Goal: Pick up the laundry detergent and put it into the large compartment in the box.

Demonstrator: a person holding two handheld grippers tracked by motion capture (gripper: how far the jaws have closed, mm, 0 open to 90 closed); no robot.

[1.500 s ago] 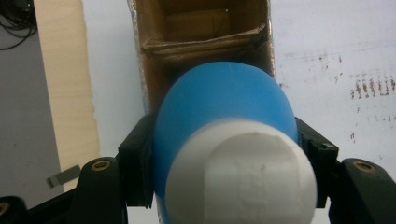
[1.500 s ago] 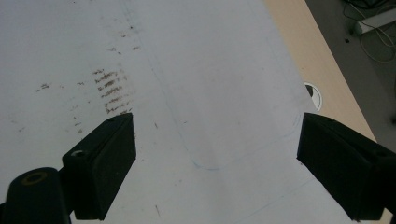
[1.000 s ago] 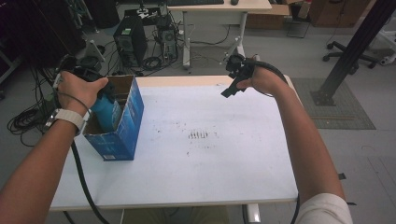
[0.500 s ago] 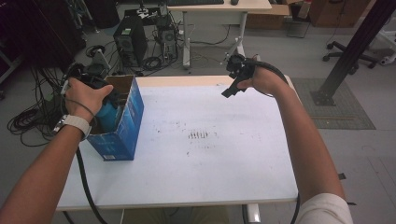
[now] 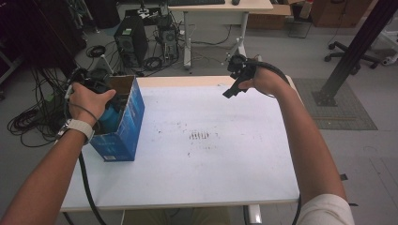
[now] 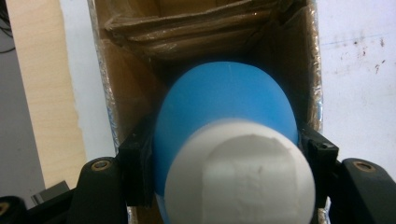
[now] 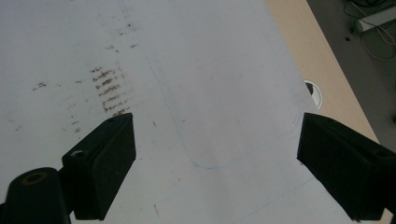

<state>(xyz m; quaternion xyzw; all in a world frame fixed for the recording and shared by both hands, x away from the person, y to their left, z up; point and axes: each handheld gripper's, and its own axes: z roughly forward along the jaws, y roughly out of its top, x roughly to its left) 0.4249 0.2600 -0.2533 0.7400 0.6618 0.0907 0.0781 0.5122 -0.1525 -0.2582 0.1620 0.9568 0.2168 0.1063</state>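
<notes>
A blue cardboard box [image 5: 124, 126] stands open-topped at the left edge of the white table [image 5: 211, 164]. My left gripper [image 6: 226, 149] is shut on a blue bottle [image 6: 224, 102] with a white cap [image 6: 240, 177], its black pads pressing both sides. The bottle [image 5: 109, 117] is lowered into the box, whose brown inner walls [image 6: 130, 93] surround it. In the high view the hand covers most of that gripper. My right gripper [image 5: 230, 91] hovers over the table's far right part, jaws wide open with nothing between them [image 7: 215, 144].
Dark scuff marks [image 5: 201, 136] dot the table's middle. On the floor beyond the table are a computer tower [image 5: 131, 44], coiled cables [image 5: 28, 122] and a small desk [image 5: 220, 7]. A black post [image 5: 354, 51] rises at the right.
My left hand has sunk, carrying the blue bottle deeper into the box. The right hand has kept still.
</notes>
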